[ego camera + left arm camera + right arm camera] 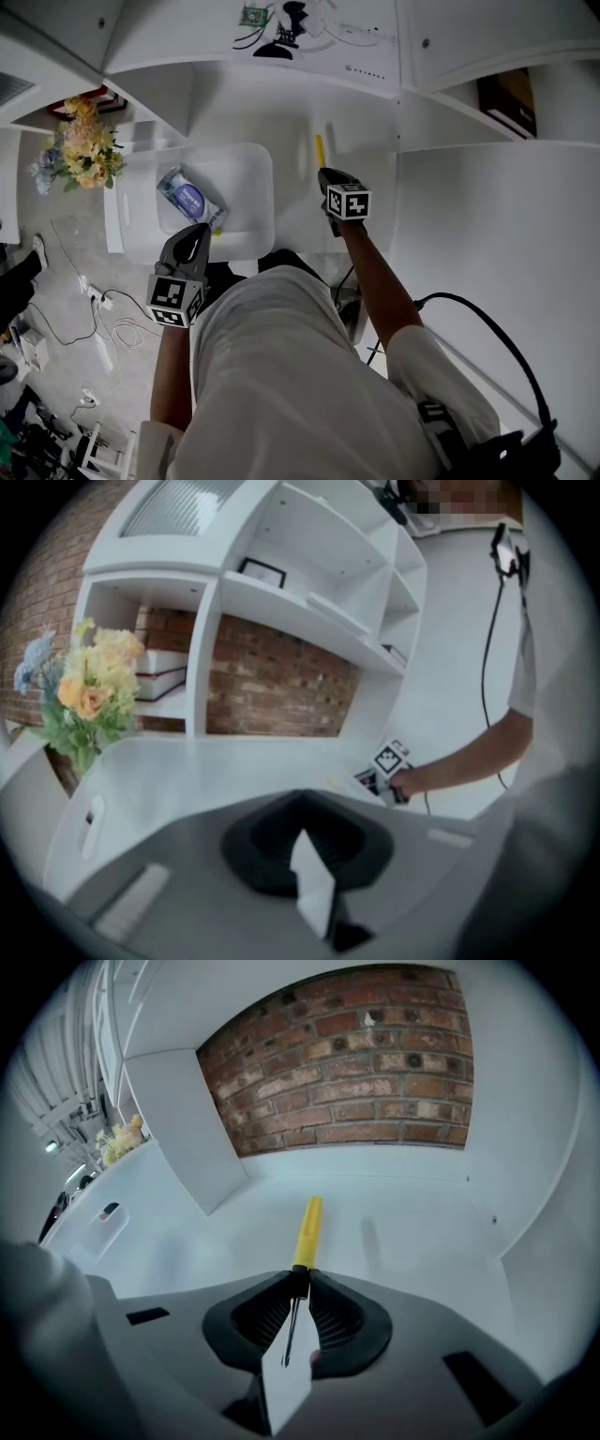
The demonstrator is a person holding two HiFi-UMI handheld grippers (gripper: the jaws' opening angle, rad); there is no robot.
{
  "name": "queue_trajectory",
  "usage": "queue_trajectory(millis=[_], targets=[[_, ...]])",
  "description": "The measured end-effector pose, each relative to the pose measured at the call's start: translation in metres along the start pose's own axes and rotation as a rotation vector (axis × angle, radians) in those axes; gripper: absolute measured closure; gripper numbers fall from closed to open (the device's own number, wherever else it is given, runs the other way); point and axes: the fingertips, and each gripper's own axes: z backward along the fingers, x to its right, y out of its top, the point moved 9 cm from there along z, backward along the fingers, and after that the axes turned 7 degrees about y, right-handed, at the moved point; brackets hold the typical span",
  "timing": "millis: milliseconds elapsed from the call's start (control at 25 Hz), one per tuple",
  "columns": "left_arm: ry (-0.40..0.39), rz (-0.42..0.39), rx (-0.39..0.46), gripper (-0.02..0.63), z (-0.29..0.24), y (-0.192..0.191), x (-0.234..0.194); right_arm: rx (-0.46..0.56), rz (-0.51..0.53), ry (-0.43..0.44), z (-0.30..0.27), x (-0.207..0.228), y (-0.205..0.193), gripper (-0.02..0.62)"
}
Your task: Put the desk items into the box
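Screwdriver with yellow handle (308,1225), shaft pinched by right gripper (298,1281) fingers, seems bound for white plastic box (263,187); left gripper (302,799) fingers pressed together.

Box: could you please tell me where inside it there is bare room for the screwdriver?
The box's right half is bare, from the pack across to the right wall. The left side is crowded: the pack lies there, and the left tongs hang over the near rim beside it.

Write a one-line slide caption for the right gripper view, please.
Right gripper shut on a yellow-handled screwdriver, held over the white desk before a brick wall.
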Motion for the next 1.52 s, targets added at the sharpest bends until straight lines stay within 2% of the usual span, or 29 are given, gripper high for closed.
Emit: queue_trajectory(millis=[440, 680, 1040, 1320, 1520], targets=[[-0.061, -0.025, -0.008, 0.603, 0.013, -0.004, -0.018, 0.137, 0.043, 0.008, 0.048, -0.054, 0.031, 0.540], [-0.076, -0.041, 0.031, 0.603, 0.021, -0.002, -0.028, 0.219, 0.107, 0.058, 0.077, -0.097, 0.056, 0.540], [-0.075, -0.044, 0.058, 0.603, 0.035, -0.001, -0.049, 0.206, 0.202, 0.137, 0.070, -0.156, 0.069, 0.540], [-0.063, -0.037, 0.067, 0.603, 0.045, -0.004, -0.070, 0.131, 0.355, 0.255, 0.061, -0.208, 0.086, 0.540], [-0.056, -0.032, 0.076, 0.603, 0.053, -0.004, -0.082, 0.097, 0.415, 0.314, 0.047, -0.240, 0.094, 0.540]])
